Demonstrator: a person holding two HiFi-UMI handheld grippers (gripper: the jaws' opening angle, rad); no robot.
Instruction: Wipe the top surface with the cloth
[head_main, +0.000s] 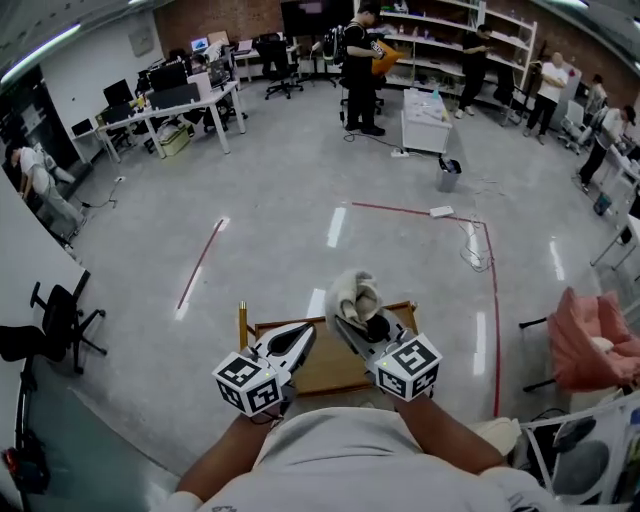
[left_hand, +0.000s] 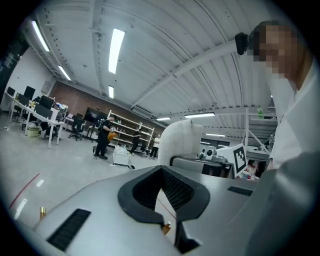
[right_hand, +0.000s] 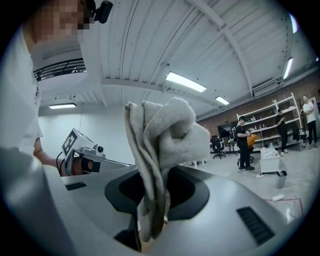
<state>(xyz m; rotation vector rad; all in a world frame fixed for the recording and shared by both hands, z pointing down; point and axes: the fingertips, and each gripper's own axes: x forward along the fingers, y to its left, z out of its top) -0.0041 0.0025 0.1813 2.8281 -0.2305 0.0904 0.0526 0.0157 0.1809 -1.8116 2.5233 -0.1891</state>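
Note:
A small wooden table top (head_main: 322, 377) lies right below me. My right gripper (head_main: 347, 324) is raised above its far edge and is shut on a bunched off-white cloth (head_main: 352, 296). In the right gripper view the cloth (right_hand: 161, 142) stands up out of the jaws and the gripper (right_hand: 149, 222) points upward toward the ceiling. My left gripper (head_main: 303, 337) hovers beside it on the left, shut with nothing in it. Its own view shows the left gripper (left_hand: 168, 221) with only a thin slit between the jaws, and the cloth (left_hand: 182, 140) to the right.
A yellow post (head_main: 241, 326) stands at the table's left corner. A pink chair (head_main: 592, 338) is to the right, a black office chair (head_main: 58, 322) to the left. Red tape lines (head_main: 200, 262) mark the grey floor. Desks, shelves and several people are far behind.

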